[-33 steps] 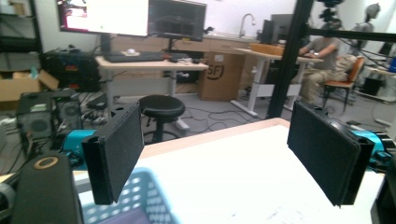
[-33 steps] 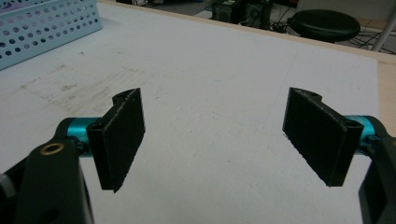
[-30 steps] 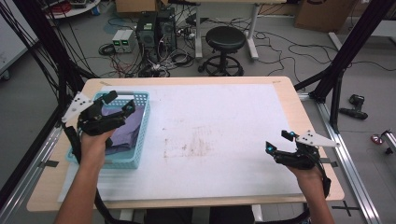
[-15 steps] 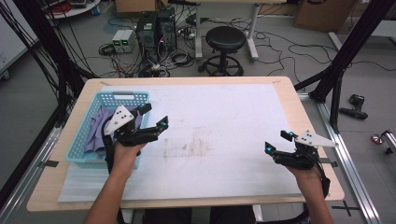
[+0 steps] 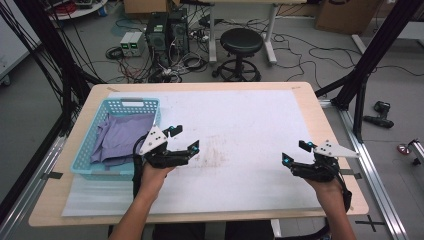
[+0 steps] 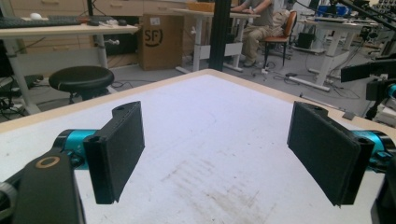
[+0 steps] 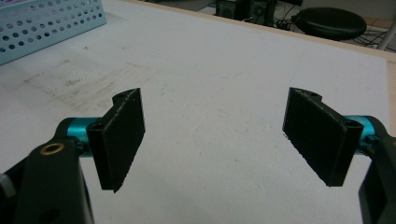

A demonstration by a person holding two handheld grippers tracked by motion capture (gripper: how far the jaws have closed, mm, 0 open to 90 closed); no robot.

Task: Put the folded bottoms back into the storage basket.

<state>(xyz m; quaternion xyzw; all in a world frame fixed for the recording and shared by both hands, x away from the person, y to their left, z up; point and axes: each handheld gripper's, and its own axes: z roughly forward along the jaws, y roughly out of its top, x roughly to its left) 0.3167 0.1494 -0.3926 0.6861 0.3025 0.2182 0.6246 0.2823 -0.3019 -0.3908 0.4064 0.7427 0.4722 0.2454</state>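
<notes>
While your left tool (image 5: pixel 183 139) hovers just right of the blue basket (image 5: pixel 89 159), its jaws stand wide apart with nothing between them, above the stained patch of the white mat (image 5: pixel 240 125). Purple cloth (image 5: pixel 122 140) lies crumpled inside the basket, at the tabletop's left side. Your right tool (image 5: pixel 295 152) sits well to the right of the basket, near the mat's right edge, jaws likewise wide and empty.

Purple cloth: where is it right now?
In the high view, the crumpled purple cloth lies inside the light blue perforated plastic basket at the table's left side, just left of the open, empty left gripper.
</notes>
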